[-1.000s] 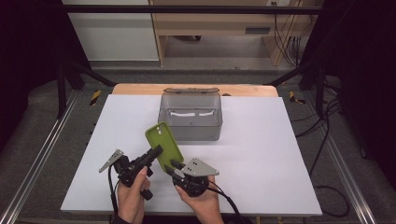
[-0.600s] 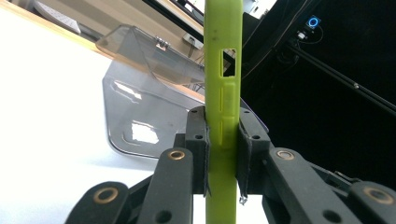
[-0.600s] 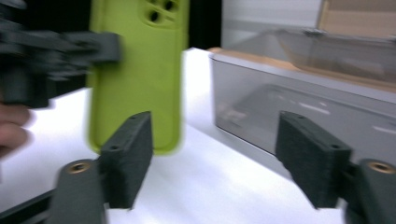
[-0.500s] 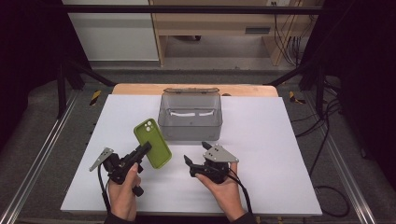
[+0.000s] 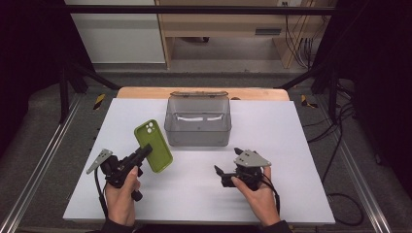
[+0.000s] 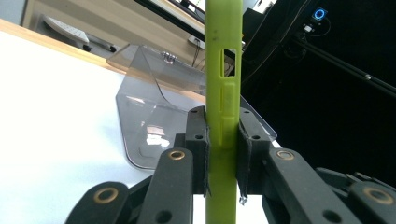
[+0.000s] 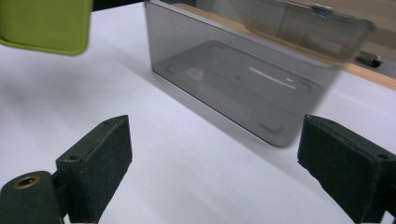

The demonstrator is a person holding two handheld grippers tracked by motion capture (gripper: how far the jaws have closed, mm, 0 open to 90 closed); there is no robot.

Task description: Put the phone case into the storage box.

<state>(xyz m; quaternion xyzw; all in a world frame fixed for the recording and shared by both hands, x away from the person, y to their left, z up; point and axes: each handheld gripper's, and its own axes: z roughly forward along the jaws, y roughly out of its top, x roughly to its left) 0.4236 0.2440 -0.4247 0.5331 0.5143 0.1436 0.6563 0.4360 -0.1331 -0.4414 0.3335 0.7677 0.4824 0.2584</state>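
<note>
While your left gripper clamps the green phone case above the table, left of the grey box, your right gripper has just been opening, empty.

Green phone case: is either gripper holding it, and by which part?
The left gripper clamps the green phone case across its thin side edge, near the end away from the camera cutout. The right gripper, jaws just opened, holds nothing.

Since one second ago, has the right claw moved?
Yes. The right claw has let go of the green phone case, its jaws just opening, and moved rightward, now below the grey box.
</note>
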